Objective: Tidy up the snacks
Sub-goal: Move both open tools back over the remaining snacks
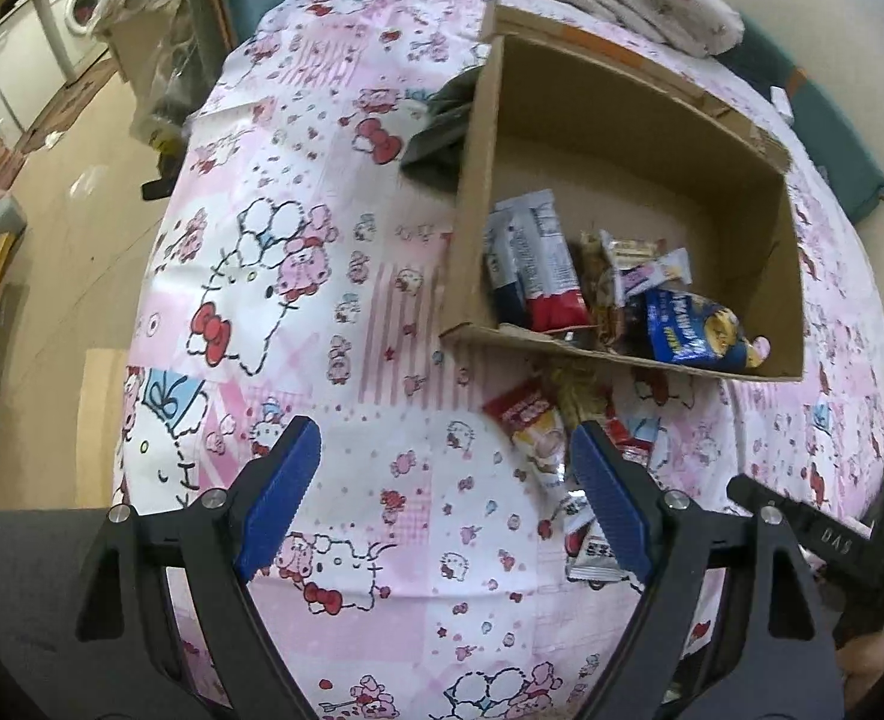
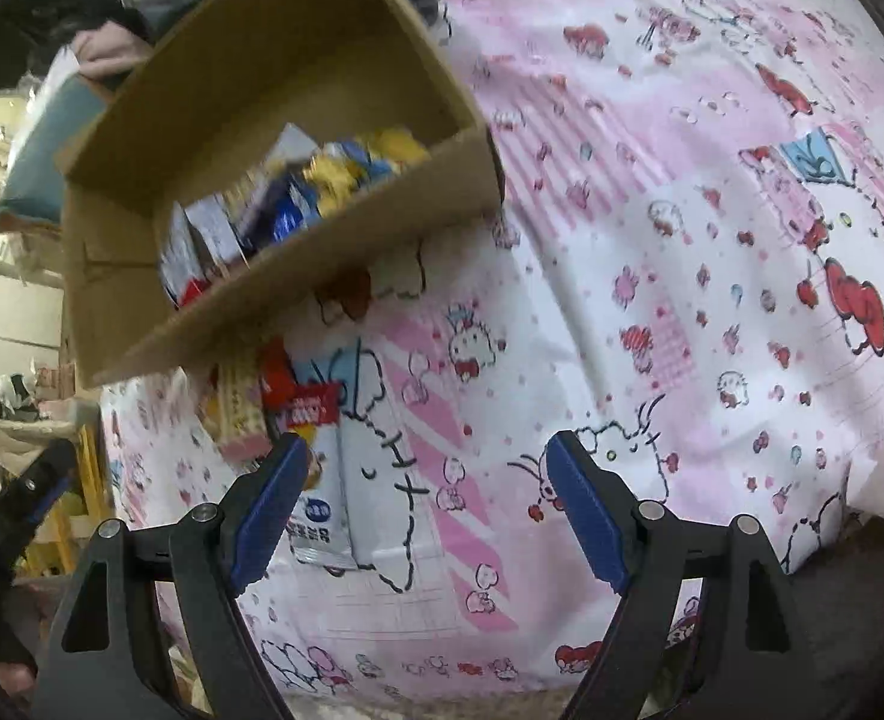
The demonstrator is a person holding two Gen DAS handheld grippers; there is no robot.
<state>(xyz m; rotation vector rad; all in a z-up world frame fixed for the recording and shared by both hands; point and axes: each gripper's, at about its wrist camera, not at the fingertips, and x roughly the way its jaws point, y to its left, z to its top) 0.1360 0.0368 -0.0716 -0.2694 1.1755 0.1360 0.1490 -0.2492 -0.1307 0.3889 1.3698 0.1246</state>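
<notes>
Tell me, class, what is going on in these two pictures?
A person with a gripper in each hand is sorting snacks into a cardboard box on a bed covered by a pink cartoon sheet. Several packets already lie in the box, among them a dark blue bag and a red and white packet. A few snacks are still outside, just in front of the box. The left gripper and the right gripper are both open and hold nothing.

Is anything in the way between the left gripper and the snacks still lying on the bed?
Nothing visible. The left hand-held gripper is open above bare sheet, and the loose snack packets lie beside its right finger, just outside the cardboard box.
</notes>
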